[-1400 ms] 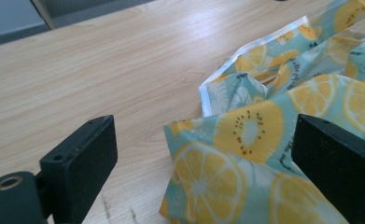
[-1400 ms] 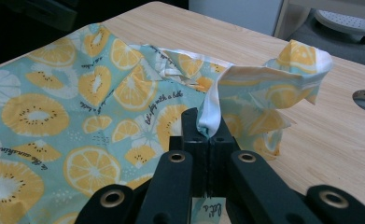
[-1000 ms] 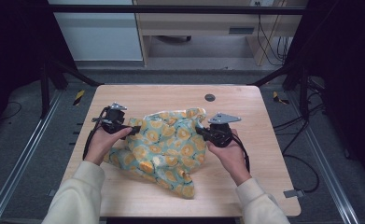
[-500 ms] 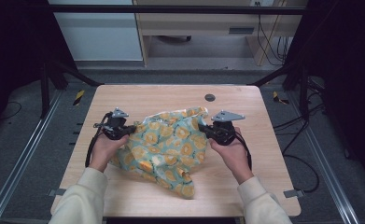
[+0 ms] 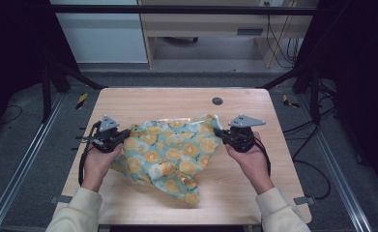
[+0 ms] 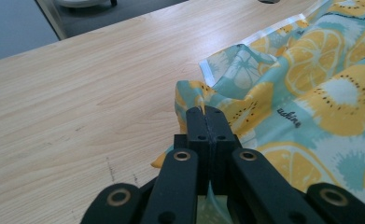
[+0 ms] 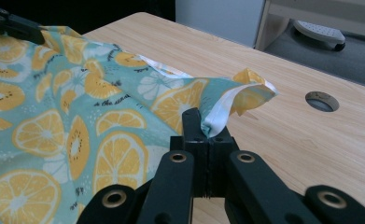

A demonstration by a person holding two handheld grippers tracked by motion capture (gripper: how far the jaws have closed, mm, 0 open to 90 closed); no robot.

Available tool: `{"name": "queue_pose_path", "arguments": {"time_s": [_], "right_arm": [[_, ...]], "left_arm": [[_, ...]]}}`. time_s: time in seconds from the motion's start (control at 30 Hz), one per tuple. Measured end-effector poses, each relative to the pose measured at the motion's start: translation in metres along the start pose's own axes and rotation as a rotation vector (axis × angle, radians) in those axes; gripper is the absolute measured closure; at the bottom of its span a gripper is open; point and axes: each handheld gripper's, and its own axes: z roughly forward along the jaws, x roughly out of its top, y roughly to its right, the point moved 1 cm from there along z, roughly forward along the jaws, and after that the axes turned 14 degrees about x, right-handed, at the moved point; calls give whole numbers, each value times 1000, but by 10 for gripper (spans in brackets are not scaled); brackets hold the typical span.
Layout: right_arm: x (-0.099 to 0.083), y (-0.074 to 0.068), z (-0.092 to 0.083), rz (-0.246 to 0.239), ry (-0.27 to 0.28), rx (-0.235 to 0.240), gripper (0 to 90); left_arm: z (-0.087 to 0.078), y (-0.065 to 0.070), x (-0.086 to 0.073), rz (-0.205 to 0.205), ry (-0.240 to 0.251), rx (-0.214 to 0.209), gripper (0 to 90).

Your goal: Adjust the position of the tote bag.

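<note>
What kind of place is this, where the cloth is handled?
Probably a lab or recording workspace, not a home. A light wooden table stands inside a dark metal frame, loose cables hang behind it, and a person works a citrus-print teal cloth with handheld black grippers.

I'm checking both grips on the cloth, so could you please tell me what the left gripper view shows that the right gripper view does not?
Left gripper view: the left claw shut on a bunched edge of the fruit-print cloth. Right gripper view: the right claw shut on a white-hemmed corner, with a round hole in the table beyond. Both: cloth spread over the wooden tabletop.
</note>
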Motion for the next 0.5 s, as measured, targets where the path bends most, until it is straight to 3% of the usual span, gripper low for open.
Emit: {"name": "queue_pose_path", "arguments": {"time_s": [0.5], "right_arm": [[9, -1, -2, -9, 1, -12, 899]], "left_arm": [[-17, -5, 3, -9, 66, 23, 900]]}}
